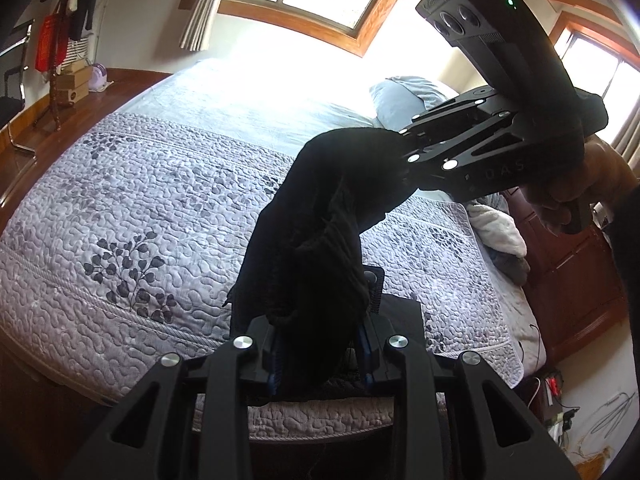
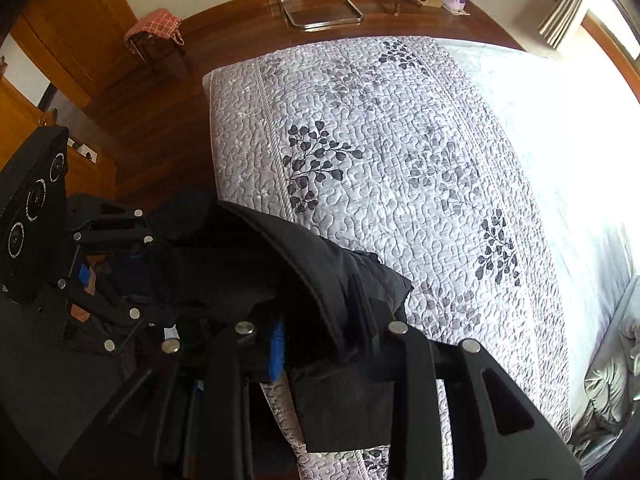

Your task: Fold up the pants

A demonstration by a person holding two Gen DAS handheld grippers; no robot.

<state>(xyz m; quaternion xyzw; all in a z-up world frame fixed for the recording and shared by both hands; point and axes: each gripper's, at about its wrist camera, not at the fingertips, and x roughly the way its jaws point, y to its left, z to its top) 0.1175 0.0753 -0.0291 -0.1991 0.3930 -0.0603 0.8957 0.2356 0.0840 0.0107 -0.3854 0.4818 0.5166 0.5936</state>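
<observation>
Clamping black pants (image 1: 316,240) in both grippers (image 1: 320,356) (image 2: 332,344), window only in left view, door only in right.

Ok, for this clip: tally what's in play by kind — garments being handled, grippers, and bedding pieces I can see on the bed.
Black pants, held up between both grippers: 1
Grippers, left gripper and right gripper, each shut on the pants: 2
Quilted bedspread: 1
Pillow: 1
White blanket bundle at the bed's edge: 1
Total: 6
</observation>
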